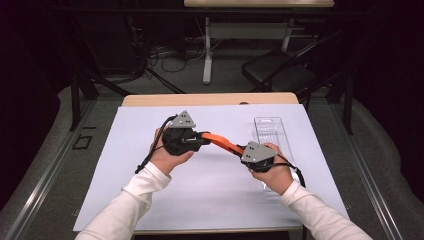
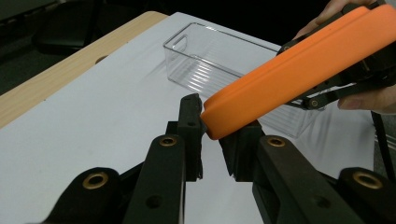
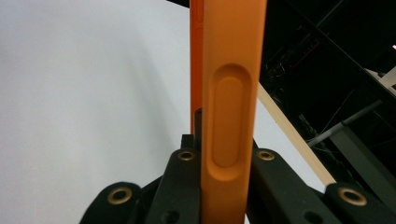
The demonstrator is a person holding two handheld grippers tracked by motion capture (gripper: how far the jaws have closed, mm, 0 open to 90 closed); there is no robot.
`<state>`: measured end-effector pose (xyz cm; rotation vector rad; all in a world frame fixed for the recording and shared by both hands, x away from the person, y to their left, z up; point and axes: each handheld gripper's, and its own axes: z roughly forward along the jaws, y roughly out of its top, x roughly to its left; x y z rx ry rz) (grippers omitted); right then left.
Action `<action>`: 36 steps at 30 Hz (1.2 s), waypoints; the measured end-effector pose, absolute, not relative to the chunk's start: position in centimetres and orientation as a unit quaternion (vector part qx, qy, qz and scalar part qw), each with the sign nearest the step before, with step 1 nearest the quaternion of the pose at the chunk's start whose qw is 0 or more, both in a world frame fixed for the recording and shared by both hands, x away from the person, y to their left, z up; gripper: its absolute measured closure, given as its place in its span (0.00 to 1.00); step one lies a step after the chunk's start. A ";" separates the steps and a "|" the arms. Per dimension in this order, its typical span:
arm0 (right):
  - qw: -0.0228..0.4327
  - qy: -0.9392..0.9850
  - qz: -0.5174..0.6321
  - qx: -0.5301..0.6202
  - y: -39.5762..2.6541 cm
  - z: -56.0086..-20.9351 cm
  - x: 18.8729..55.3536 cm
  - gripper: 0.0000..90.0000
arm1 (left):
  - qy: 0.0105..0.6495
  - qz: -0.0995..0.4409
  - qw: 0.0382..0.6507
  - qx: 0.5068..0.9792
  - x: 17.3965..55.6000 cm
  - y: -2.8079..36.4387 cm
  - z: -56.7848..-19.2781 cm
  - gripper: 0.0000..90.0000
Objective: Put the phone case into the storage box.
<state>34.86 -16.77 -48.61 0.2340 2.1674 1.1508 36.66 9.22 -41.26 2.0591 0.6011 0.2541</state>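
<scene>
A long orange tool hangs above the white sheet, spanning between both grippers. My right gripper is shut on its right end; in the right gripper view the orange bar, with an oval recess, stands clamped between the jaws of the right gripper. My left gripper holds the other end. In the left gripper view the rounded orange tip sits between the pads of the left gripper, touching the left pad; a narrow gap shows below the tip.
A clear plastic bin lies on the white sheet at the right, behind the right hand, and it appears again as the clear bin. The wooden table edge runs along the back. Chairs and cables stand beyond.
</scene>
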 end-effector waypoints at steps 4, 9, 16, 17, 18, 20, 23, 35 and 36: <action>0.333 0.829 0.440 0.090 -16.8 -48.6 34.9 0.96 | 0.245 0.108 0.472 0.840 36.6 9.2 -41.3 0.88; 0.332 0.831 0.437 0.092 -16.8 -48.7 34.9 0.96 | 0.240 0.113 0.471 0.841 36.5 9.1 -41.2 0.89; 0.333 0.831 0.437 0.093 -16.8 -48.7 35.0 0.95 | 0.235 0.116 0.470 0.843 36.4 9.0 -41.1 0.90; 0.332 0.830 0.437 0.094 -16.8 -48.7 35.0 0.95 | 0.236 0.117 0.469 0.843 36.4 9.0 -41.1 0.90; 0.332 0.830 0.437 0.095 -16.8 -48.7 35.0 0.94 | 0.236 0.117 0.469 0.843 36.4 9.0 -41.0 0.90; 0.332 0.830 0.437 0.095 -16.7 -48.6 35.0 0.94 | 0.237 0.117 0.469 0.843 36.4 9.0 -41.0 0.90; 0.332 0.829 0.439 0.099 -16.8 -48.6 35.0 0.92 | 0.240 0.116 0.469 0.842 36.4 8.9 -41.0 0.90; 0.340 0.824 0.441 0.108 -16.9 -48.3 35.1 0.81 | 0.252 0.120 0.453 0.847 36.7 8.8 -40.8 0.90; 0.340 0.823 0.442 0.108 -16.9 -48.3 35.1 0.79 | 0.254 0.119 0.451 0.847 36.7 8.7 -40.8 0.90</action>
